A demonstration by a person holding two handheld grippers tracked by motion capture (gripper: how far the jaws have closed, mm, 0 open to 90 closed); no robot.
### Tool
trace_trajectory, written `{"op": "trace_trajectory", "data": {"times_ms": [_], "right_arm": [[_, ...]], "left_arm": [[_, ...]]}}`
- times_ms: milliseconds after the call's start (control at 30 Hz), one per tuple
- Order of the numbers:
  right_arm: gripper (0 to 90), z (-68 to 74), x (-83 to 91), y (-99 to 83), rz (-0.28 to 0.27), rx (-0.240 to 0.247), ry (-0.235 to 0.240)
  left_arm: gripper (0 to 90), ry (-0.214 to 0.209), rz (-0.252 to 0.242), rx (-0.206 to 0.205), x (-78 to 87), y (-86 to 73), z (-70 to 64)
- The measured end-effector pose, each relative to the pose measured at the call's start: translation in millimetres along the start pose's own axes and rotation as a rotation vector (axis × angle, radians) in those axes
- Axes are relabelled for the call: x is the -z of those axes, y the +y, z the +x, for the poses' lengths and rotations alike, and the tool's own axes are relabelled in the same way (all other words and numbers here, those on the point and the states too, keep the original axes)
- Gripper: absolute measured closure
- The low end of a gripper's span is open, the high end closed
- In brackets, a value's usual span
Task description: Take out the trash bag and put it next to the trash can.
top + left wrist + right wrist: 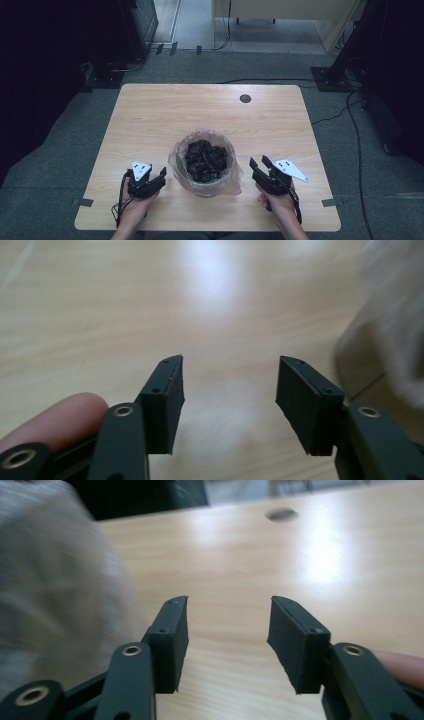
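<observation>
Two grippers flank a lined bin on the wooden table point(150, 115).
Left gripper point(161, 176) and right gripper point(260, 164), jaws wide and empty, sit beside the round clear-bagged bin of black scraps point(204, 160).

Two black handheld grippers were in use: the left gripper point(163, 174) and the right gripper point(260, 163). Each carried a light grey three-cornered plate on top, marked with small dark dots, and a black cable trailed from each along the forearm. In the left gripper view, the fingers point(162, 402) were flat, matt black blocks with ribbed inner faces and small screw holes along their edges, mounted on black links with brass-coloured rivets. The right gripper's fingers point(296, 642) looked alike. The person's forearms were bare, with no sleeves.
</observation>
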State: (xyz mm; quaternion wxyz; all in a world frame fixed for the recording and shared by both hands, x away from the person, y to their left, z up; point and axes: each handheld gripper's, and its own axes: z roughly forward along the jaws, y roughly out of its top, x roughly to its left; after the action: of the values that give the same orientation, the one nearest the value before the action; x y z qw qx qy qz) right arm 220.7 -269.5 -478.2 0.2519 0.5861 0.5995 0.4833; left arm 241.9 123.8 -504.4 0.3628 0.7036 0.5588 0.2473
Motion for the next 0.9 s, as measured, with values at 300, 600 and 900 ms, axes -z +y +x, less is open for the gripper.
{"op": "trace_trajectory", "data": {"times_ms": [300,600,900], "right_arm": [[43.0,-17.8,-3.7,-32.3,0.153,0.049,-0.1],[38.5,-8.1,-4.2,-40.7,0.193,0.075,-0.084],[35.6,-4.3,10.2,-51.2,0.236,0.069,-0.058]], "left_arm": [[33.2,-0.054,0.032,-0.042,-6.3,-3.1,-16.7],[34.3,-0.133,0.017,-0.098,-7.4,1.2,-37.4],[65.0,-0.167,-0.071,-0.133,1.4,7.6,-42.4]]}}
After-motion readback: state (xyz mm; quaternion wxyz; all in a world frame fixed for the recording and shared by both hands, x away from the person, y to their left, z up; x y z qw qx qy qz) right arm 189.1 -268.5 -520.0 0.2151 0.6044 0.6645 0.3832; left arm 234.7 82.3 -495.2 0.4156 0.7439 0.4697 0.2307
